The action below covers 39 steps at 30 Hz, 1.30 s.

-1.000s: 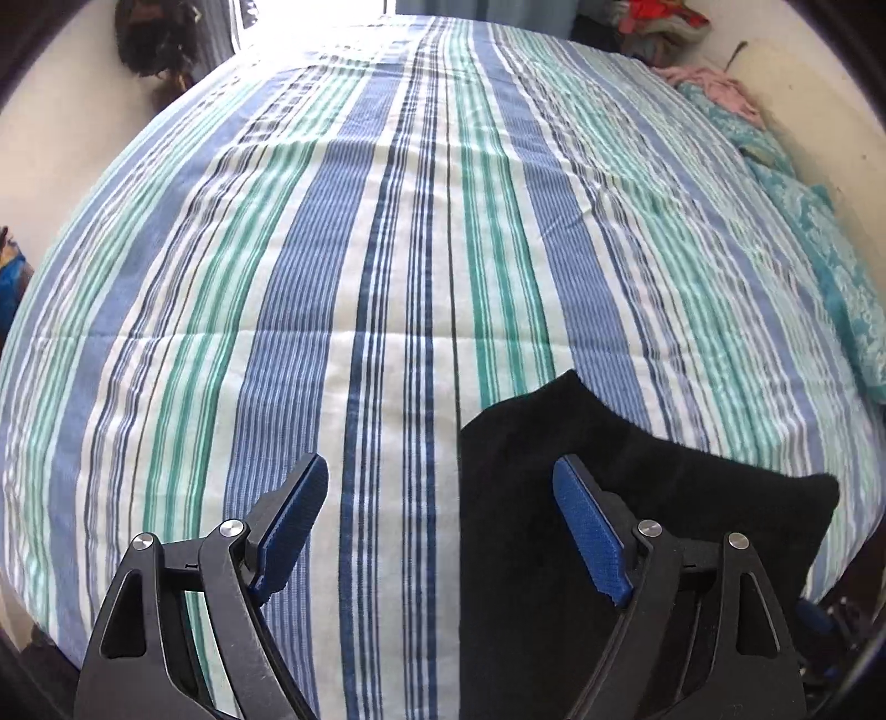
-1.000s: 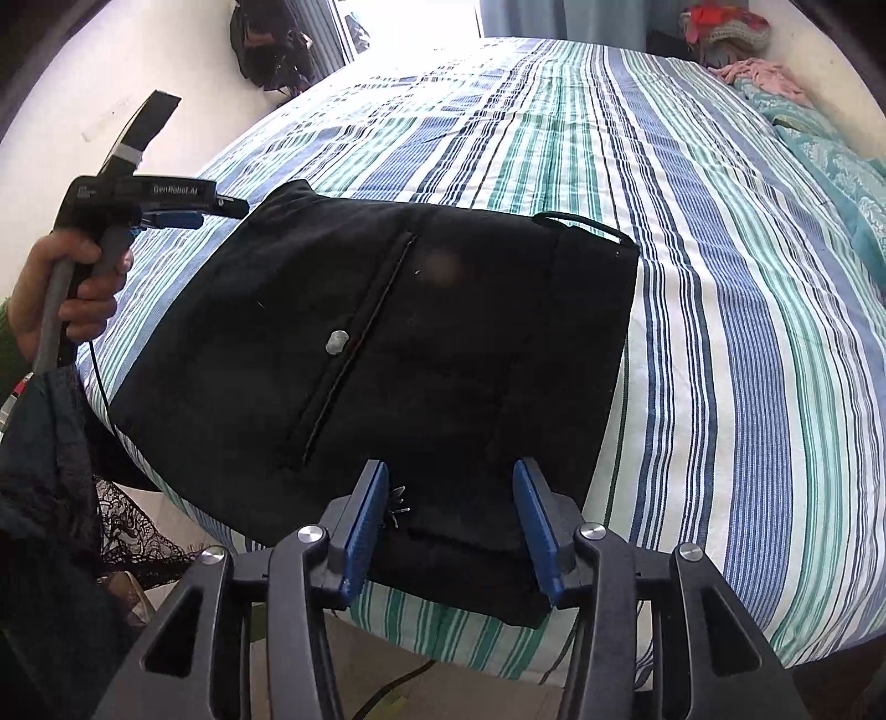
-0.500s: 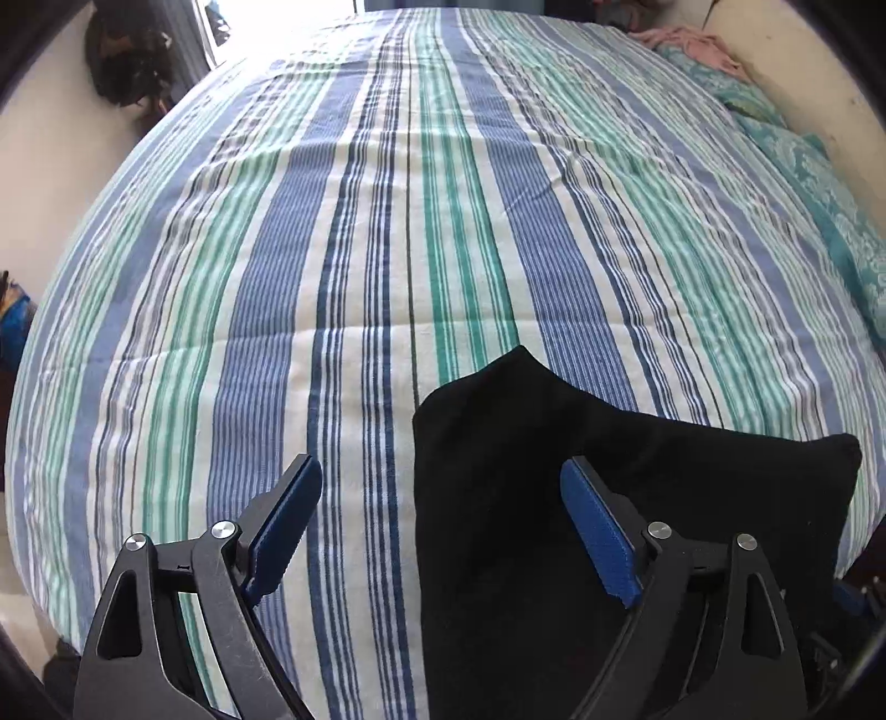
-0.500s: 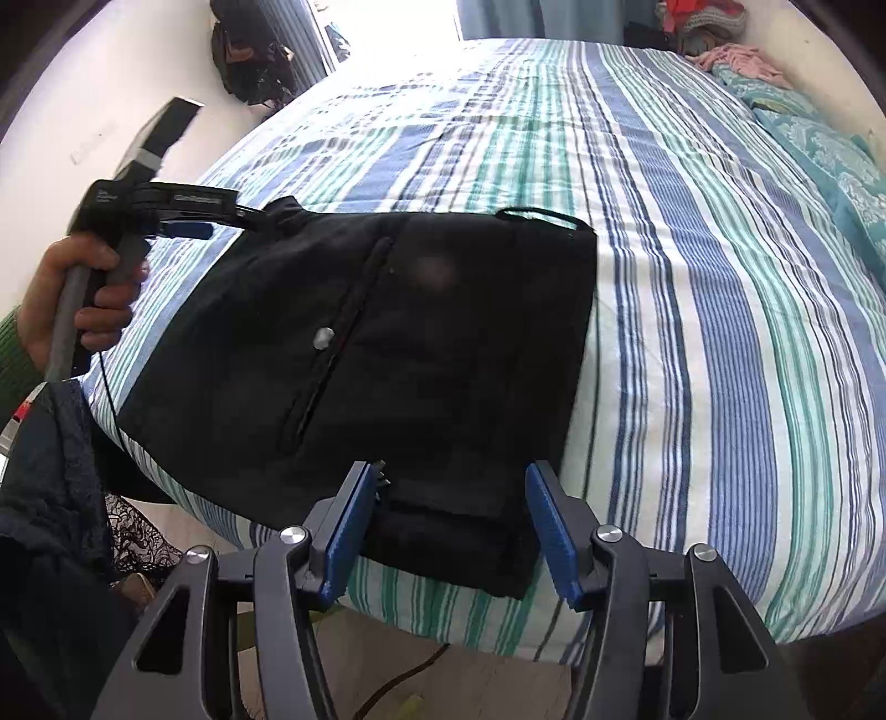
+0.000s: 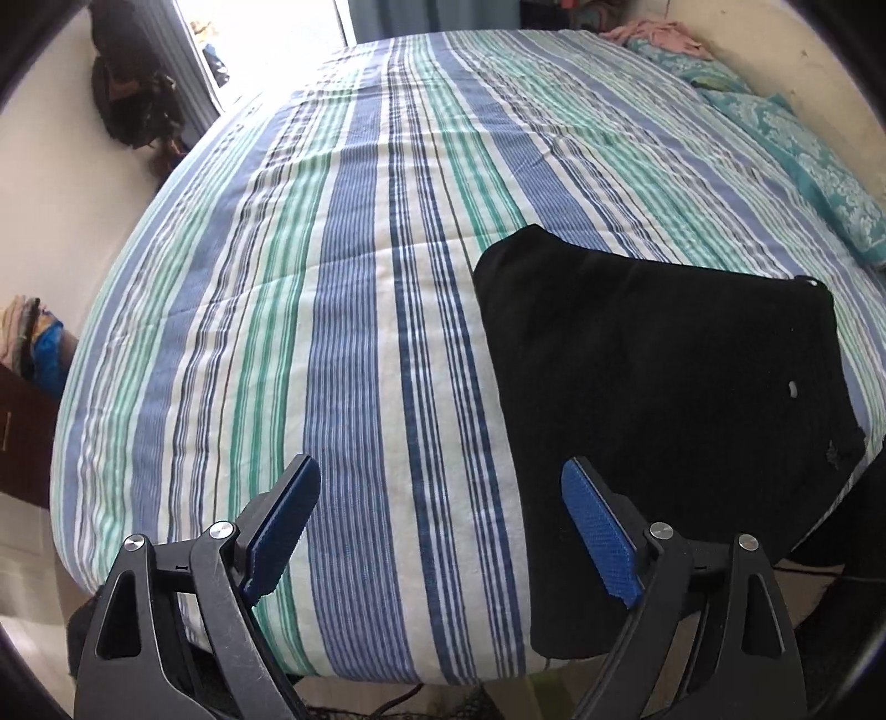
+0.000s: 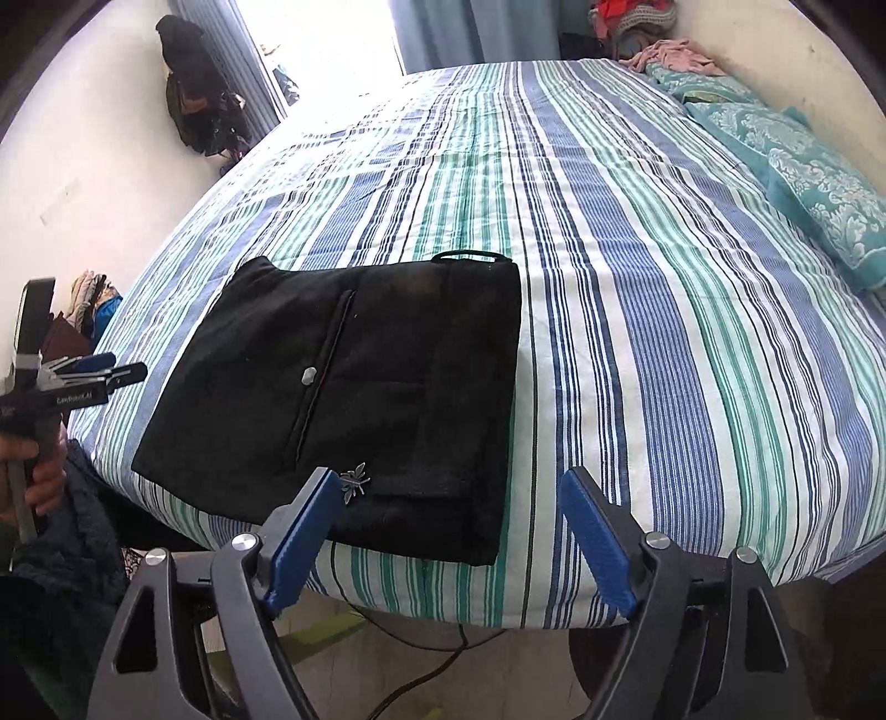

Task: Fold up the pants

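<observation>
The black pants (image 6: 354, 387) lie folded into a flat rectangle near the front edge of the striped bed (image 6: 637, 288). They also show in the left wrist view (image 5: 664, 387) at the right. My left gripper (image 5: 437, 531) is open and empty, above the bed edge just left of the pants; it shows from the side in the right wrist view (image 6: 105, 371), off the bed's left corner. My right gripper (image 6: 448, 531) is open and empty, in front of the pants' near right corner, apart from them.
Teal patterned pillows (image 6: 819, 183) lie along the bed's right side by the wall. Clothes are piled at the far right corner (image 6: 664, 52). A dark bag (image 6: 194, 99) hangs on the left wall. A cable (image 6: 432, 664) runs on the floor under the bed edge.
Both grippers have pulled back from the pants towards the bed's front edge. The right gripper's jaws have opened wider and let go of the pants' near edge. The left gripper moved left.
</observation>
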Motion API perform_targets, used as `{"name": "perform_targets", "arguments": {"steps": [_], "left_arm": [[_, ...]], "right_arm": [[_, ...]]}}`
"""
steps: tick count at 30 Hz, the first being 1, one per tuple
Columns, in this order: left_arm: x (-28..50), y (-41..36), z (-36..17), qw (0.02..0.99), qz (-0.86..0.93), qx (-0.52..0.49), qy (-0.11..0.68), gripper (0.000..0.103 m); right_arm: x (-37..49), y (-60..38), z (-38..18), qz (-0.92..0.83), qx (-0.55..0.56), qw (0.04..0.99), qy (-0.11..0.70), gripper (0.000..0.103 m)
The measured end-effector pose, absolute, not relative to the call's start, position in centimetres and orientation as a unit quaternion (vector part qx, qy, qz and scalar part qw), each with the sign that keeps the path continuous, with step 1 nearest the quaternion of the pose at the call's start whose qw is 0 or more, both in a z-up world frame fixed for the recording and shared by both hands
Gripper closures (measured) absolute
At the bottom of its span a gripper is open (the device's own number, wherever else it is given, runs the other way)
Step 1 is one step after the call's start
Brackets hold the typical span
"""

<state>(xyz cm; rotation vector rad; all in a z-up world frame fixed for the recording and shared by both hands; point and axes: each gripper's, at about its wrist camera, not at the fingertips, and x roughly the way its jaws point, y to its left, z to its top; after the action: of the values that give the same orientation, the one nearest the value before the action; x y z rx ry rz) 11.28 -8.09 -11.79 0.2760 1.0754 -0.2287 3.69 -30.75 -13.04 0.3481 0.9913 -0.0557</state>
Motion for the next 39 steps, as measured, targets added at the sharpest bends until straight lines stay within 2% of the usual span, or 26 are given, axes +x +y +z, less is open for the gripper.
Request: {"name": "perform_targets", "arguments": {"steps": [6,12,15,20,26,29,30,31,32,33,34,35,36,39], "left_arm": [[10.8,-8.1,-11.4,0.850,-0.104,0.145,0.496,0.013],[10.5,-7.8,-12.0,0.845,-0.113,0.143,0.503,0.012],[10.9,-6.7,-12.9,0.823,-0.174,0.072,0.536,0.012],[12.4,-5.1,-15.2,0.786,-0.208,-0.036,0.582,0.012],[14.3,-6.8,-18.4,0.755,-0.223,-0.037,0.616,0.006],[14.5,-7.7,-18.5,0.756,-0.227,-0.043,0.613,0.006],[14.5,-8.1,-18.5,0.750,-0.236,-0.049,0.616,0.014],[14.5,-8.4,-18.6,0.743,-0.252,-0.062,0.617,0.051],[14.7,-8.7,-18.7,0.728,-0.269,-0.081,0.625,0.063],[14.6,-8.9,-18.5,0.734,-0.258,-0.081,0.623,0.068],[14.6,-9.1,-18.0,0.736,-0.258,-0.080,0.621,0.078],[14.5,-9.2,-17.5,0.738,-0.260,-0.079,0.617,0.081],[14.4,-9.2,-16.9,0.741,-0.262,-0.081,0.613,0.085],[14.6,-8.4,-14.6,0.746,-0.277,-0.109,0.595,0.086]], "right_arm": [[3.4,-31.6,-12.7,-0.039,0.212,0.861,0.461,0.005],[3.6,-30.9,-13.1,-0.038,0.208,0.856,0.471,0.005],[4.0,-32.0,-13.5,-0.017,0.231,0.856,0.463,0.005],[6.3,-36.4,-17.7,0.036,0.362,0.798,0.481,0.005],[9.3,-37.5,-22.8,0.111,0.437,0.733,0.509,0.004],[10.3,-36.8,-23.8,0.138,0.423,0.725,0.525,0.000],[10.4,-36.7,-23.8,0.141,0.423,0.724,0.526,0.000],[10.5,-36.6,-23.8,0.145,0.423,0.722,0.528,0.000],[10.5,-36.4,-23.6,0.158,0.421,0.720,0.529,0.004],[10.6,-35.9,-23.4,0.183,0.420,0.716,0.526,0.026],[10.6,-35.3,-23.3,0.191,0.408,0.716,0.532,0.034],[10.5,-34.9,-23.1,0.182,0.386,0.724,0.541,0.043],[10.5,-34.6,-22.9,0.178,0.379,0.728,0.543,0.049],[10.0,-34.4,-21.4,0.178,0.386,0.742,0.519,0.063]]}}
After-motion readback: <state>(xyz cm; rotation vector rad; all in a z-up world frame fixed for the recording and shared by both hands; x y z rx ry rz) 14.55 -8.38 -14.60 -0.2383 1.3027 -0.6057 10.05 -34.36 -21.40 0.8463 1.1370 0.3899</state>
